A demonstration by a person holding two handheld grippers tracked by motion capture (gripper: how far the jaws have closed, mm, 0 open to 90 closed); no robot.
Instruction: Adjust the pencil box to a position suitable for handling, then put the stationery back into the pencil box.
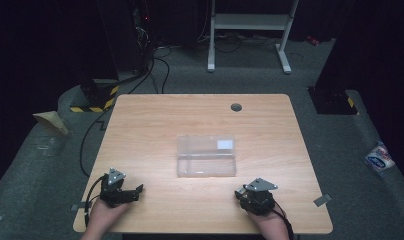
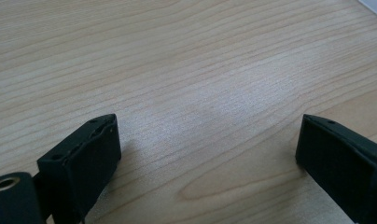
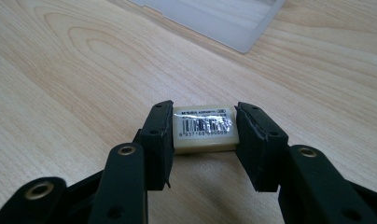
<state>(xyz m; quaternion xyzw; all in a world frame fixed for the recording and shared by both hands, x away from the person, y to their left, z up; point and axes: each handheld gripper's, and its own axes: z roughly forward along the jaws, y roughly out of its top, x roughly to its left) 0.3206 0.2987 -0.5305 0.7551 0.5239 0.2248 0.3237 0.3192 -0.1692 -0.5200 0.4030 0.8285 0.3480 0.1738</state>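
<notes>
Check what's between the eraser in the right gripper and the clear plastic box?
Bare tabletop: in the right gripper view, nothing lies between the eraser and the clear box.

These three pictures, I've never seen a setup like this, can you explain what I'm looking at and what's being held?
A person sits at a wooden table holding a hand-operated two-jaw gripper in each hand. The high view looks down from above; the other two come from cameras riding on each gripper, looking along its black jaws. A clear plastic box lies mid-table. The right gripper is closed on a small eraser with a barcode label. The left gripper stands open over bare wood, holding nothing.
</notes>
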